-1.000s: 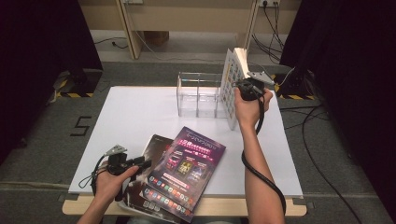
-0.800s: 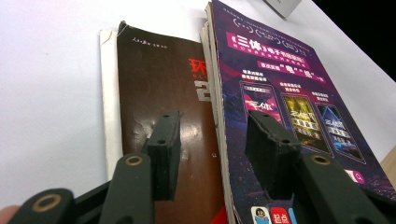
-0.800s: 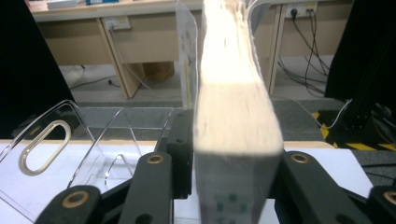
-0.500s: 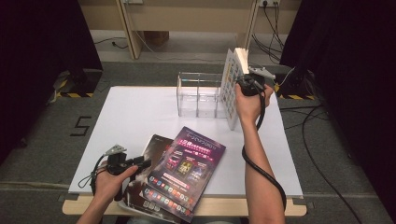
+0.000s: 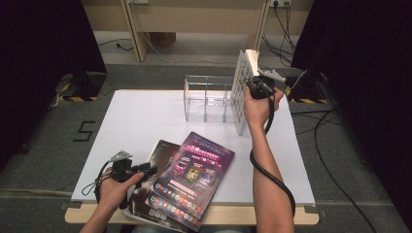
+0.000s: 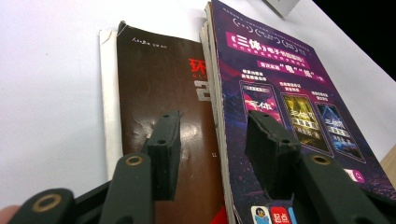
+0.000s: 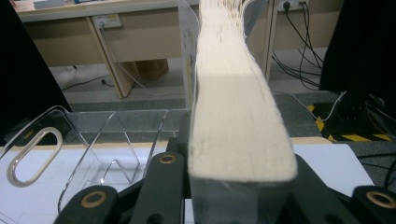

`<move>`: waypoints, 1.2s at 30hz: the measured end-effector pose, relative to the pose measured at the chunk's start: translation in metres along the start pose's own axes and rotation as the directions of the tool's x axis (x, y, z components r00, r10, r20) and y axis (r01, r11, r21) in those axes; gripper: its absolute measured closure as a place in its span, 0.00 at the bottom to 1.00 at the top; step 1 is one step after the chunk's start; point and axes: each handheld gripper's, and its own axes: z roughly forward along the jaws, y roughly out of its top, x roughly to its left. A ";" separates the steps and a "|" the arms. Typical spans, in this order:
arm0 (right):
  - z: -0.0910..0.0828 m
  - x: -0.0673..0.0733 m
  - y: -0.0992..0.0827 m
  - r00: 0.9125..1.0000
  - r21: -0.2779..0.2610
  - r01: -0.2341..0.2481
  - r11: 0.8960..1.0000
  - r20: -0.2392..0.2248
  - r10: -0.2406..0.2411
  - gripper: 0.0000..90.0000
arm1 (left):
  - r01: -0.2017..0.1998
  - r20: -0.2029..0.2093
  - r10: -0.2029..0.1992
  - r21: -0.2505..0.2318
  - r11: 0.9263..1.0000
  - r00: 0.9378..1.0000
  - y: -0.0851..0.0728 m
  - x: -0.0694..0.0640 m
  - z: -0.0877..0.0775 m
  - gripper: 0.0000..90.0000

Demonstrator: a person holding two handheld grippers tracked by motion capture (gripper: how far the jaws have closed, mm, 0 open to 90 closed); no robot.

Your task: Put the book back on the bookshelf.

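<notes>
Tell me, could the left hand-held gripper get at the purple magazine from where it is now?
Probably yes. The left hand-held gripper is open, with the spine edge of the purple magazine lying between its jaws, on top of the brown book. Nothing blocks it; it looks ready to close.

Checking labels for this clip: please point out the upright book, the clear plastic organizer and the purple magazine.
upright book (image 5: 240, 90), high view, on its patterned cover.
clear plastic organizer (image 5: 206, 99), high view, on its front wall.
purple magazine (image 5: 197, 170), high view, on the middle of its cover.
</notes>
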 end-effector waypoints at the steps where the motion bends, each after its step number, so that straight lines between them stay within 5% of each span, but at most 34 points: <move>1: 0.000 0.000 0.001 1.000 -0.005 0.000 1.000 -0.001 0.000 0.83 | 0.000 0.000 0.000 0.000 1.000 1.000 0.000 0.000 0.000 0.61; 10: 0.003 0.005 0.012 1.000 -0.055 0.016 0.998 0.005 -0.015 0.83 | 0.000 -0.003 0.000 -0.006 1.000 1.000 0.001 0.001 -0.002 0.61; 24: 0.009 0.004 -0.009 0.999 -0.077 0.032 0.997 0.030 -0.030 0.82 | -0.004 -0.003 0.004 -0.005 1.000 1.000 0.000 0.001 -0.002 0.61; 36: -0.008 -0.003 -0.010 1.000 -0.072 0.028 0.997 -0.005 -0.028 0.72 | -0.013 0.003 0.013 0.008 1.000 1.000 -0.002 -0.003 0.001 0.60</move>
